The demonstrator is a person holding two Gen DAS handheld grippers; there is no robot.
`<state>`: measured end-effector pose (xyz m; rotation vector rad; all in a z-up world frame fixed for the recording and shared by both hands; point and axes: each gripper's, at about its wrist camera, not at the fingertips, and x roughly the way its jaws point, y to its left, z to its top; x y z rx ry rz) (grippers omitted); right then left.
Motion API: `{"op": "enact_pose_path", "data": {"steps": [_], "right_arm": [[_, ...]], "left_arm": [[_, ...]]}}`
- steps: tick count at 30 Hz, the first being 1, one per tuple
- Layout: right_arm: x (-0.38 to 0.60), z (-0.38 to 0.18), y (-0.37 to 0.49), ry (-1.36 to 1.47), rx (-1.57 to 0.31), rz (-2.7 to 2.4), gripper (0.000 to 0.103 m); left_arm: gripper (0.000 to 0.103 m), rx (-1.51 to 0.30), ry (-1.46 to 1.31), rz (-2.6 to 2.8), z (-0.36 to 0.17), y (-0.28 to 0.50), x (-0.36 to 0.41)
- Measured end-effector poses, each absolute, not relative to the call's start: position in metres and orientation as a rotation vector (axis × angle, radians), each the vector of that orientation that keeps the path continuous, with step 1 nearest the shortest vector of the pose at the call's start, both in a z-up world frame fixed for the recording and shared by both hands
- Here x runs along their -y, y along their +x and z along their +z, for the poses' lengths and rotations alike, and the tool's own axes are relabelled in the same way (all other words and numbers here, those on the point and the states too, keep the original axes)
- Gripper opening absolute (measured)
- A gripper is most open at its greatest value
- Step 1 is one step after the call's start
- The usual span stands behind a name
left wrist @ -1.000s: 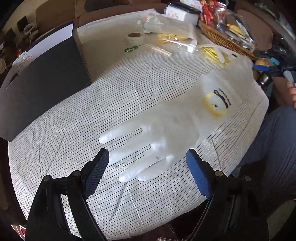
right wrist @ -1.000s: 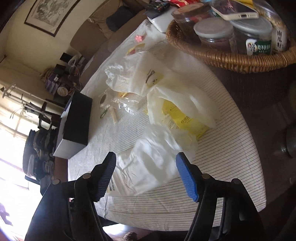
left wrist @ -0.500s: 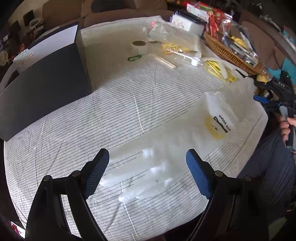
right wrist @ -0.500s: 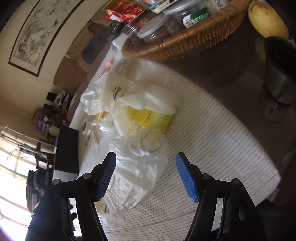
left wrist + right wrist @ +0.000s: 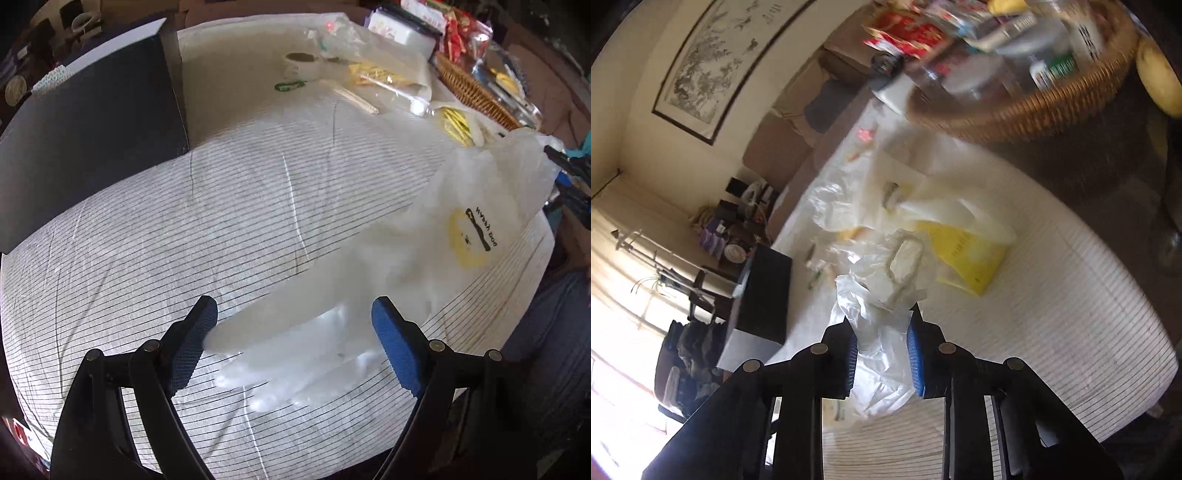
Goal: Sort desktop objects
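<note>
Change: Since half a second back, when my right hand-held gripper (image 5: 881, 352) stood wide apart above the bag (image 5: 879, 295), its pads have come in on the bag's bunched upper edge, and I read that as a grip taken.
Right hand-held gripper: closed on the bag, crumpled plastic pressed between the blue pads.
Left hand-held gripper (image 5: 293, 341): wide open, holding nothing; the glove (image 5: 295, 354) lies between its fingers and just ahead, flat on the counter (image 5: 184, 240).
Bag, seen from the left: it rises ahead and to the right of my left hand-held gripper, lifted at its far end, its near edge overlapping the glove's cuff.
Meaning for the task: I judge the bag is the item being sorted now; with one end raised, it may drag the glove along when it moves.
Box (image 5: 92, 140): ahead and to the left of my left hand-held gripper, well apart from the glove; likely a place to put things, though I cannot confirm that.
Basket (image 5: 1034, 107): far ahead and to the right of my right hand-held gripper, full of jars and packets.
Hard to see: the right view is smeared by motion, so basket contents and small items past the bag are unreadable.
Hidden: how much plastic sits between the right pads, and the glove's cuff under the bag.
</note>
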<state>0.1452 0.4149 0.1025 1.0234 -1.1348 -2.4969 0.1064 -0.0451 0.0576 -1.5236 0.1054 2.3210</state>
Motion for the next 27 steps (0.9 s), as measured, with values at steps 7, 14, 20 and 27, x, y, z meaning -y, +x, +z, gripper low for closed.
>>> {"op": "enact_pose_path", "data": {"steps": [7,14,20,27], "right_arm": [[-0.414,0.295,0.149,0.678,0.823,-2.624,0.021],[-0.356,0.438,0.174,0.519,0.428,-2.769,0.021],[-0.219,0.371,0.168,0.616,0.169,-2.756,0.020],[-0.036,0.134,0.169,1.194,0.125,-2.340,0.022]], "left_arm": [[0.084,0.102,-1.323,2.394,0.142,0.103,0.081],[0.085,0.134,-1.198,2.461,0.186,0.109,0.113],[0.085,0.207,-1.212,2.513,0.183,0.120,0.166],[0.085,0.226,-1.355,2.598,0.158,0.125,0.238]]}}
